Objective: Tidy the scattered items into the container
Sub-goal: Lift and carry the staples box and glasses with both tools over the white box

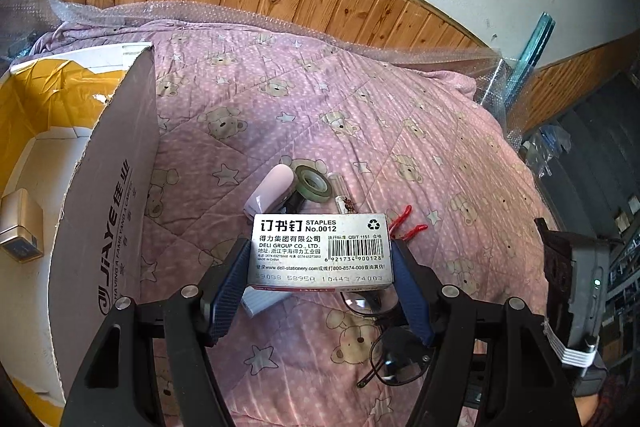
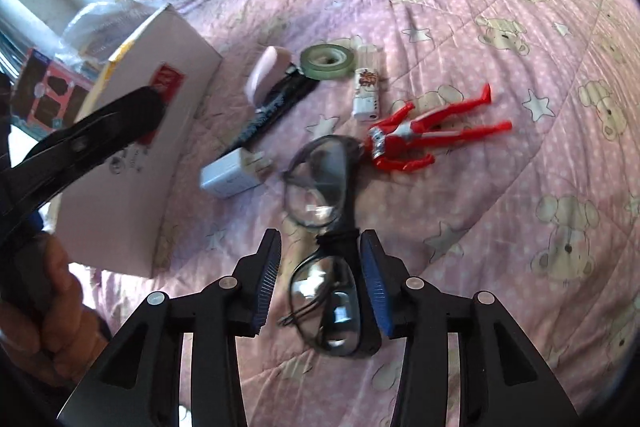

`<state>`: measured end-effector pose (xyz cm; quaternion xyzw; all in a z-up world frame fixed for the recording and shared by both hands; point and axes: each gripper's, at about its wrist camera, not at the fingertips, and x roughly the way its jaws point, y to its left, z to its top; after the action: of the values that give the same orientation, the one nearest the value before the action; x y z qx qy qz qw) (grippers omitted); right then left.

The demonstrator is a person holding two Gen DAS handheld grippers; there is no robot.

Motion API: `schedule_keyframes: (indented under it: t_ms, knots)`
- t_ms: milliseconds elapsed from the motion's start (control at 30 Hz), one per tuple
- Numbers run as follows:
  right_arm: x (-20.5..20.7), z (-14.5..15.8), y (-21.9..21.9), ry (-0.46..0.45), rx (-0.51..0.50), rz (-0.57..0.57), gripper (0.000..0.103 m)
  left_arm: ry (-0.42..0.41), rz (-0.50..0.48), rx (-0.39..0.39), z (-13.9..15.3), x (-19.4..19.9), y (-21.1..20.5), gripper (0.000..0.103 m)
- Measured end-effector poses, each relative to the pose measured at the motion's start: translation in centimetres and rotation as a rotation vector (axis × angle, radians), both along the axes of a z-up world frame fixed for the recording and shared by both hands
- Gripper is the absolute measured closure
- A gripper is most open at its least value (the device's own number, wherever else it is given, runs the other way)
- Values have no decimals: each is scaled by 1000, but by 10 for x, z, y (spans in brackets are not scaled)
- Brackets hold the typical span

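Left wrist view, left to right: open white cardboard box [image 1: 108,211] with yellow lining, holding a small gold case [image 1: 22,227]; beside it, the left gripper [image 1: 320,267] clenched on a grey cardboard box of staples [image 1: 320,251], held above the pink bear-print quilt [image 1: 360,107] of the bed. Right wrist view: white plug adapter [image 2: 232,175], pink stapler [image 2: 266,75], green tape roll [image 2: 328,63], white lighter [image 2: 366,87], red toy figure [image 2: 420,135]. The right gripper [image 2: 320,279] is released, its blue pads either side of black-framed glasses [image 2: 324,227] on the quilt.
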<state>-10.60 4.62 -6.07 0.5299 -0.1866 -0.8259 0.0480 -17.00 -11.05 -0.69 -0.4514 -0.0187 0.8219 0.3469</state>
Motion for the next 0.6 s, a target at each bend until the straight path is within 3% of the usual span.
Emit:
schedule_keyframes:
  t_ms: [100, 300, 333, 400, 600]
  knots:
    - [-13, -16, -3, -41, 5, 38, 58, 4, -4, -2, 1, 1, 2, 34]
    - [-27, -15, -28, -78, 197, 157, 58, 6, -5, 5, 5, 2, 0, 34]
    - [-29, -14, -31, -75, 231, 172, 65, 5, -5, 6, 5, 2, 0, 34]
    - [-31, -10, -36, -54, 279, 192, 68, 8, -6, 6, 6, 2, 0, 34]
    - [-14, 9, -23, 14, 199, 108, 74, 22, 1, 29, 16, 4, -5, 34]
